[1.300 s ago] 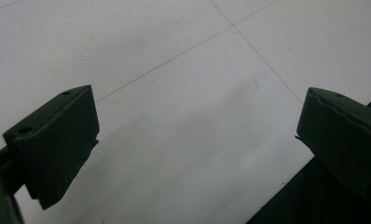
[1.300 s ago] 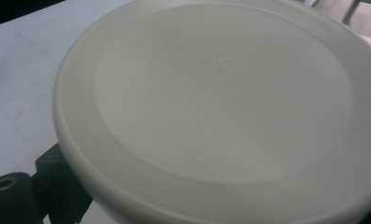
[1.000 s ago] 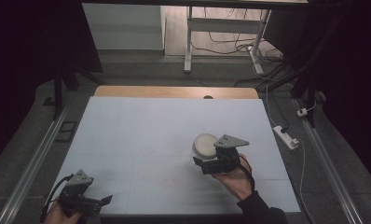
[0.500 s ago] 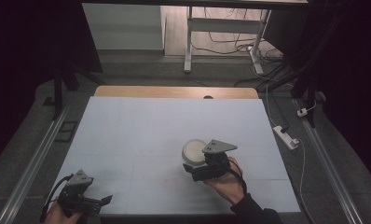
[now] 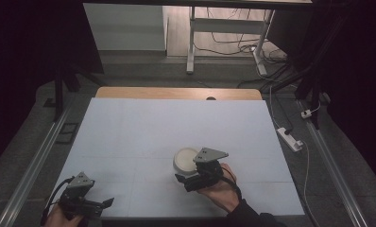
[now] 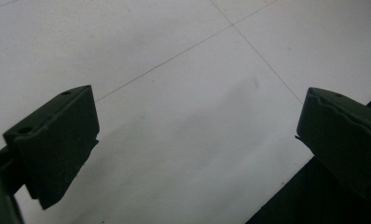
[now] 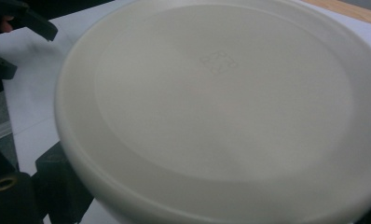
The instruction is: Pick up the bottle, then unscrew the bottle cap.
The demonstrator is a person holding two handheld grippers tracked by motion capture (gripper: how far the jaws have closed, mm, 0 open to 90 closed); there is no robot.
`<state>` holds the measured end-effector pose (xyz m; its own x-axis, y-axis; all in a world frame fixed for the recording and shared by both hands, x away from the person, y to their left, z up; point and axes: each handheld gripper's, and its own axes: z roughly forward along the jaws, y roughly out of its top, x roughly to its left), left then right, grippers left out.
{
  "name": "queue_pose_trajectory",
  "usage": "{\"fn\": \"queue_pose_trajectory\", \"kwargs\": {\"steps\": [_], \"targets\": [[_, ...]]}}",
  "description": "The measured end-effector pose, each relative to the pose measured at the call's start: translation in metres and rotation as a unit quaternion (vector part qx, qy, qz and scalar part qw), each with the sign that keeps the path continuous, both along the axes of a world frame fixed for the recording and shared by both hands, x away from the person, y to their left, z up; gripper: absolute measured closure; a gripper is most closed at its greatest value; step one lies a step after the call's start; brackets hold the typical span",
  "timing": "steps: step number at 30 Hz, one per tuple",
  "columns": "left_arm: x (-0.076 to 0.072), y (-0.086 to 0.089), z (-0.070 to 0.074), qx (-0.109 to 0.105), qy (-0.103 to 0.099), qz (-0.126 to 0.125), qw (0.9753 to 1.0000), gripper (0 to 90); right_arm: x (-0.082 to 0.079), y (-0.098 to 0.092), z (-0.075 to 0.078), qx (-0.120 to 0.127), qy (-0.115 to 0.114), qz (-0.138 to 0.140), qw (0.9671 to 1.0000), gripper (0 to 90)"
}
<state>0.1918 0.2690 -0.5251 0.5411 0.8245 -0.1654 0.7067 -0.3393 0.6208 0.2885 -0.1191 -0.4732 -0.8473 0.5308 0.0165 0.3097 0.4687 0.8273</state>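
Observation:
A white round dish [image 5: 184, 159] hangs low over the near middle of the white table [image 5: 176, 123]. My right gripper [image 5: 182, 176] is shut on its rim, held by a hand coming in from the bottom. Up close in the right gripper view the dish [image 7: 221, 107] is tilted with its flat face toward the camera, and one black finger [image 7: 58, 186] sits under its lower left rim. My left gripper [image 5: 106, 203] rests at the near left corner, jaws wide apart. Between those jaws [image 6: 193, 140] there is just bare tabletop.
A wooden strip [image 5: 176, 92] borders the table's far edge. The table's near edge cuts across the left gripper view at its lower right. On the floor to the right lies a power strip [image 5: 290, 138] with cables. Metal rails run along both sides.
My right gripper has carried the dish leftward and a little nearer over the table. The left gripper has stayed where it was.

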Motion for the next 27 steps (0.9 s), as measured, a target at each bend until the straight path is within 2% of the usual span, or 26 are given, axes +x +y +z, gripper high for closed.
{"fn": "queue_pose_trajectory", "kwargs": {"steps": [7, 14, 27], "targets": [[0.0001, 0.0000, 0.0001, 0.000, 0.000, 0.000, 1.0000, 0.1, -0.0057, 0.0088, -0.0024, -0.005, -0.003, 0.016, 0.9999, 5.8], [0.0002, 0.0003, 0.0001, 0.000, 0.001, 0.002, 1.0000, 0.0, -0.0073, 0.0107, -0.0035, -0.008, -0.003, 0.019, 0.9998, 5.8], [0.0008, 0.0041, 0.0003, -0.018, 0.003, 0.004, 0.9998, 0.0, -0.0061, 0.0091, -0.0036, -0.007, -0.006, 0.020, 0.9998, 5.9]]}}
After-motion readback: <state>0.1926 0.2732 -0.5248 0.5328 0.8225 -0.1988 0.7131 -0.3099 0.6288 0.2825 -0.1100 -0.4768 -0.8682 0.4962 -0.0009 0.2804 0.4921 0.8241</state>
